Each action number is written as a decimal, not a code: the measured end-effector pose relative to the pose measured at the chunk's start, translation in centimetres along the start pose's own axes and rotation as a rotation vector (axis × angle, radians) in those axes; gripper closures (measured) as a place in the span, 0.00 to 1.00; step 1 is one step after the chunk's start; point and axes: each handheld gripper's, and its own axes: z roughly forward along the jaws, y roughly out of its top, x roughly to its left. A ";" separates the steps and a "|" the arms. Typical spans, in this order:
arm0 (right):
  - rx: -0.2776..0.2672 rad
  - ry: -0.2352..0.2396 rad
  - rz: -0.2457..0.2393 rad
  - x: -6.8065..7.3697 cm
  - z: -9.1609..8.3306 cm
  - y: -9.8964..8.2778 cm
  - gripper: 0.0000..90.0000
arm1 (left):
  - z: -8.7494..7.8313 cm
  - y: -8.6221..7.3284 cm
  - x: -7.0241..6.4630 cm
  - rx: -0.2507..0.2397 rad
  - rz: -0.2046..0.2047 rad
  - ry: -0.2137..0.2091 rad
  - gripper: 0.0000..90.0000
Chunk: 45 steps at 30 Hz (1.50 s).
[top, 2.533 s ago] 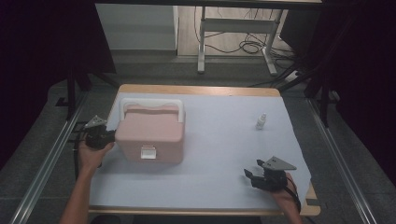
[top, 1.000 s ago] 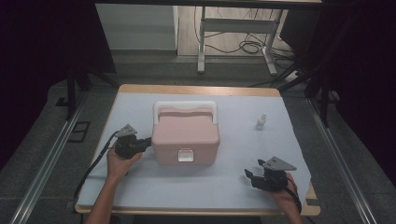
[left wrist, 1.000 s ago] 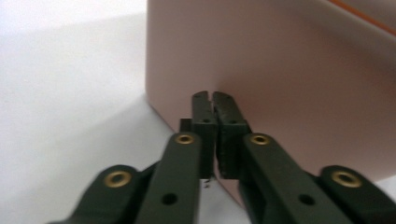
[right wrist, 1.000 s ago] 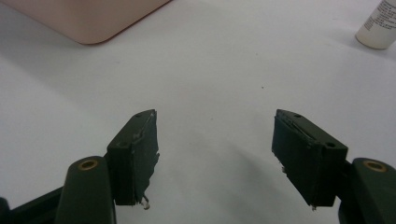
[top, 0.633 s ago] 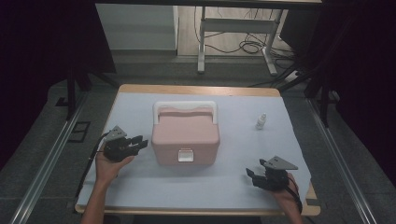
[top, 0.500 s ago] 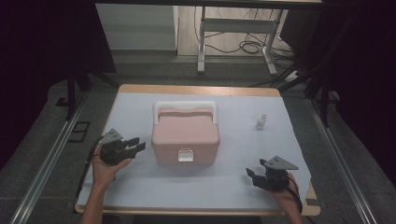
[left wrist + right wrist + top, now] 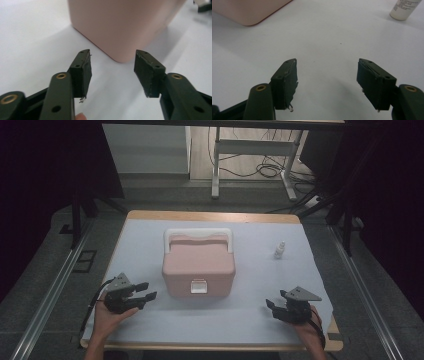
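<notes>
This is looking like a lab or test room set up for recording, not a home. The surface (image 7: 150,240) is standing alone on a grey floor, wearing a plain white cover over a wooden top, with little lying on it. Dark curtains (image 7: 45,180) are hanging on both sides of the left tool (image 7: 142,296) and right tool (image 7: 272,307), closing the area in. Metal rails (image 7: 47,295) are running along the floor just outside each tool. Far beyond the tools, loose cables (image 7: 260,170) are lying under a metal desk frame (image 7: 250,145), beside a white cabinet (image 7: 145,147).
</notes>
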 end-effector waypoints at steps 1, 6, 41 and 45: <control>0.002 0.001 0.008 -0.1 0.0 0.0 0.37 | 0.1 0.0 -0.2 0.006 0.007 -0.009 0.50; 0.006 -0.001 0.076 -0.6 -0.1 -0.1 0.37 | 0.8 -0.3 -1.1 0.045 0.047 -0.036 0.46; 0.142 -0.011 0.012 0.2 0.9 0.7 0.39 | 2.7 -0.9 -2.8 0.129 0.081 -0.022 0.41; 0.166 -0.016 0.028 -0.2 1.1 1.3 0.38 | 2.7 -0.8 -2.8 0.131 0.085 -0.020 0.40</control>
